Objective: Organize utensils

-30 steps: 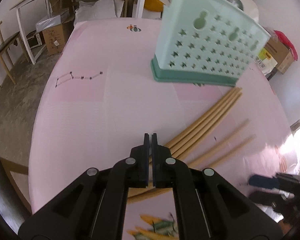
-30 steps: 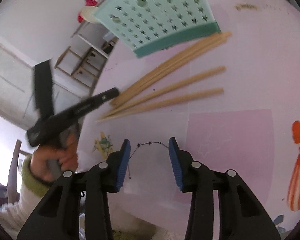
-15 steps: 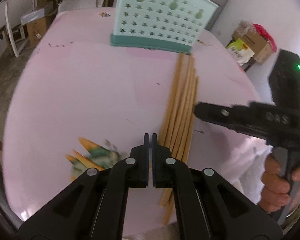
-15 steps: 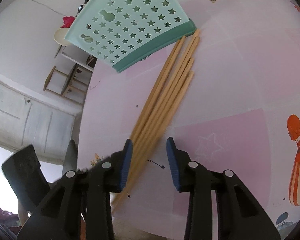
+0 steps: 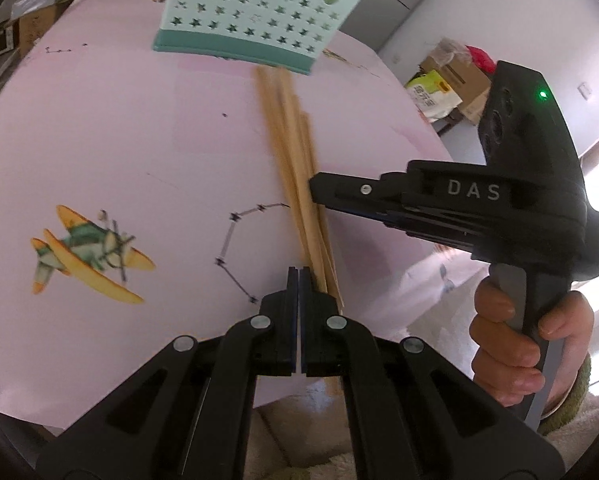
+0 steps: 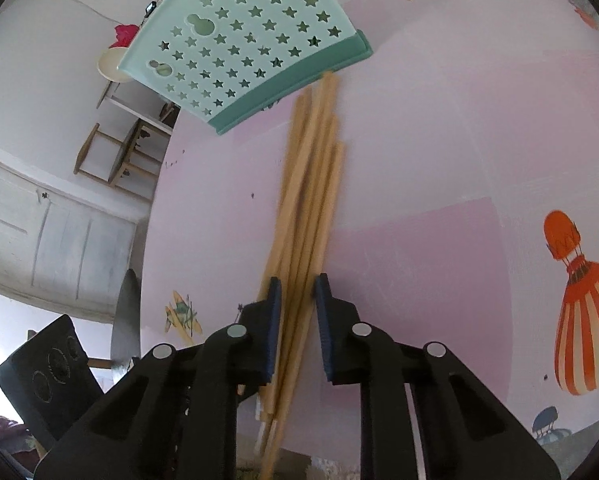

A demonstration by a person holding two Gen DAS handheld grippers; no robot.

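A bundle of several wooden chopsticks (image 5: 291, 152) (image 6: 315, 184) lies on the pink table (image 5: 99, 140), running from its near edge up to a mint-green utensil holder (image 5: 255, 8) (image 6: 251, 48) with star holes. My right gripper (image 6: 297, 284) (image 5: 313, 188) straddles the bundle near its near end. Its jaws are closing, and the blue pads lie against the sticks' sides. One or two sticks lie outside the left pad. My left gripper (image 5: 299, 270) is shut with nothing in it, just left of the sticks' near ends.
The table's near edge runs right below both grippers. A hand (image 5: 507, 352) holds the right gripper's handle. Cardboard boxes (image 5: 455, 76) stand on the floor beyond the table's right side. A wooden stool (image 6: 119, 152) and a white cabinet (image 6: 39, 232) are off the other side.
The splayed chopsticks have been drawn together into one bundle. My right jaws have narrowed around it. My left gripper has swung across the table to the sticks' near ends, staying shut.
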